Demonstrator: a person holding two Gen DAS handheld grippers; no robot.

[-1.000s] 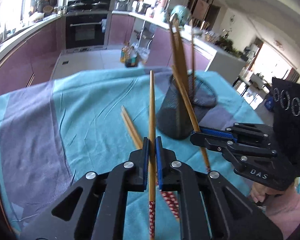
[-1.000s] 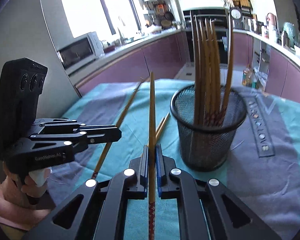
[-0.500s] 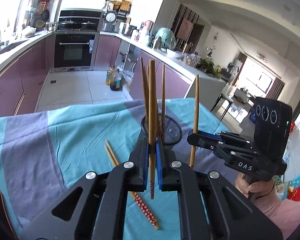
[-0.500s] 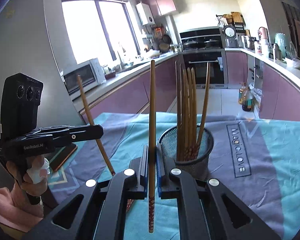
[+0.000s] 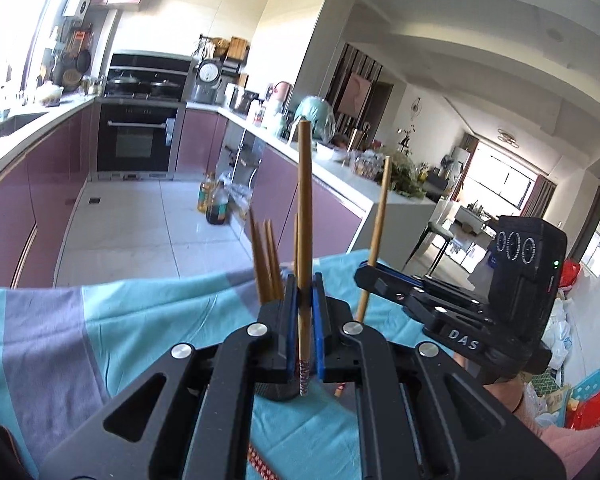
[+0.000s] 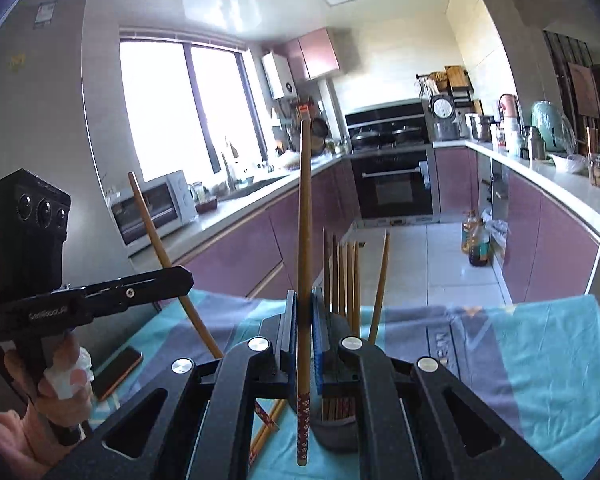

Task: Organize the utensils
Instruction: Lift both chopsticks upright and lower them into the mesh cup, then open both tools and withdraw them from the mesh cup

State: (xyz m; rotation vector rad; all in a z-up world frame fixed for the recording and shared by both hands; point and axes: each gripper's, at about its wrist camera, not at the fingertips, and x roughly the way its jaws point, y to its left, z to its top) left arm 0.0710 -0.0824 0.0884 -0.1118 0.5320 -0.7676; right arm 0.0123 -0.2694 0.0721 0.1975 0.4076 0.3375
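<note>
Two chopsticks upright, one clamped in each hand-held gripper (image 5: 305, 304), holder (image 6: 336, 424) below

Matt wooden chopsticks (image 5: 305, 216) with red patterned ends, black wire-mesh metal holder (image 6: 332, 432), smooth woven teal-and-grey cloth (image 5: 140, 320), matt black plastic grippers (image 5: 305, 300) with blue pads

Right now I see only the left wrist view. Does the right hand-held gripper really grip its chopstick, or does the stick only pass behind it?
Observer: It grips. The right hand-held gripper is shut on the chopstick, which stands upright with its patterned end hanging free.
Operator: Is something on the table near my left hand?
Observer: Yes, a phone lies on the cloth close to the left hand.
Operator: Are any chopsticks not collected?
Observer: At least two loose chopsticks lie beside the mesh holder.
</note>
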